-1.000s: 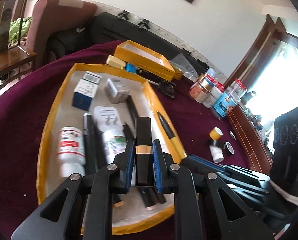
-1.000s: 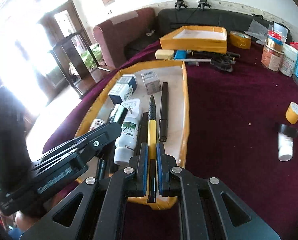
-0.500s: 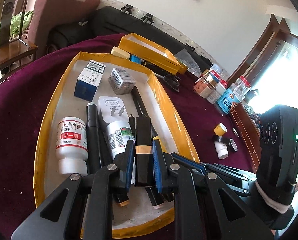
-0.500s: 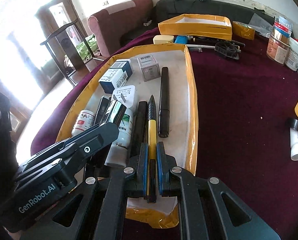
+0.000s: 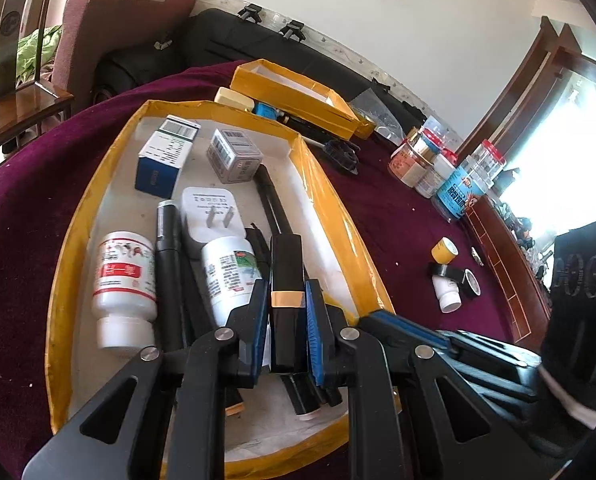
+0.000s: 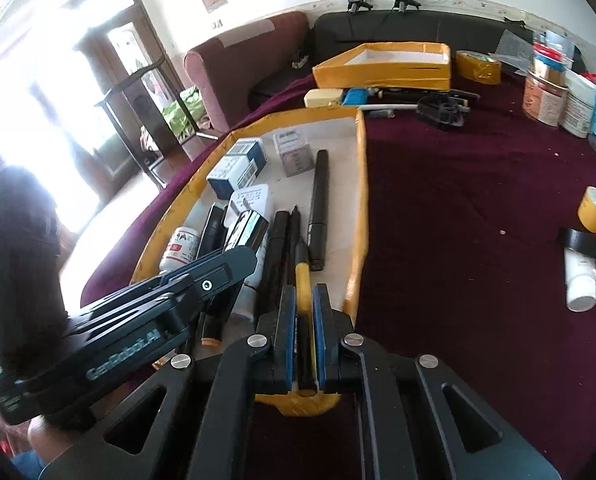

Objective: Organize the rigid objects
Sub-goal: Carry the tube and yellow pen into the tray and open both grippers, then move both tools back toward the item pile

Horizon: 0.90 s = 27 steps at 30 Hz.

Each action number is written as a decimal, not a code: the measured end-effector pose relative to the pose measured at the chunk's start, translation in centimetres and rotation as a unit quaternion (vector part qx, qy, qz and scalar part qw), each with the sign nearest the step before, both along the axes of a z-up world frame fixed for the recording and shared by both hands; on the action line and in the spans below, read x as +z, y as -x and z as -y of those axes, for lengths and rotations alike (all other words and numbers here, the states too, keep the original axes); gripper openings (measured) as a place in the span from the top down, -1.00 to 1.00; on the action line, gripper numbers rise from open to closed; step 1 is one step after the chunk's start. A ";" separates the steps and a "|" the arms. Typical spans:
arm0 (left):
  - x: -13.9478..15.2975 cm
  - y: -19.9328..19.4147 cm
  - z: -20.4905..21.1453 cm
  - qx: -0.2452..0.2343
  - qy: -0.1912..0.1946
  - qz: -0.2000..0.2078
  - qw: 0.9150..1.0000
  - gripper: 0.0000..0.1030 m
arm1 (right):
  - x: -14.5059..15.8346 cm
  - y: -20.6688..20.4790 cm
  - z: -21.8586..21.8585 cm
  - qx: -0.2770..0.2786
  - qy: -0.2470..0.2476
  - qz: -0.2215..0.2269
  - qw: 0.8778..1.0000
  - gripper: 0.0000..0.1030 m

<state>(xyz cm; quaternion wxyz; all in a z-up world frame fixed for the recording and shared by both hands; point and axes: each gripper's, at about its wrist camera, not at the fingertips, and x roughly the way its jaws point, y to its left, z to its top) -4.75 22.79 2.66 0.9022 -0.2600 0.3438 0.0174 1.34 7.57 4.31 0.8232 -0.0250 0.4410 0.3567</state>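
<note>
A yellow-rimmed white tray lies on the maroon table and holds two boxes, a white plug, two white bottles and several black pens. My left gripper is shut on a black tube with a gold band, held just above the tray's near half. My right gripper is shut on a yellow and black pen over the tray's near right corner, its tip lying among the black pens. The left gripper also shows in the right wrist view, close beside the right one.
A second, smaller yellow tray stands behind the first. Jars stand at the far right. A yellow tape roll, a black roll and a small white bottle lie on the cloth to the right.
Both grippers have moved lower and closer over the tray with their objects still held. The yellow pen now lies down among the black pens.
</note>
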 end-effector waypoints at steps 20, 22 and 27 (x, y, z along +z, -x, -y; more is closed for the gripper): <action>1.2 -0.1 2.7 -0.017 -0.008 0.002 1.000 0.38 | 1.0 -7.4 13.7 -0.139 -0.048 -0.024 0.989 0.85; 1.6 0.1 3.1 -0.023 -0.010 0.008 1.000 0.38 | 0.5 -8.8 14.0 -0.138 -0.046 -0.038 0.989 0.85; 2.4 0.3 4.6 -0.047 -0.018 0.013 0.999 0.38 | -1.0 -11.7 15.9 -0.175 -0.053 -0.055 0.982 0.87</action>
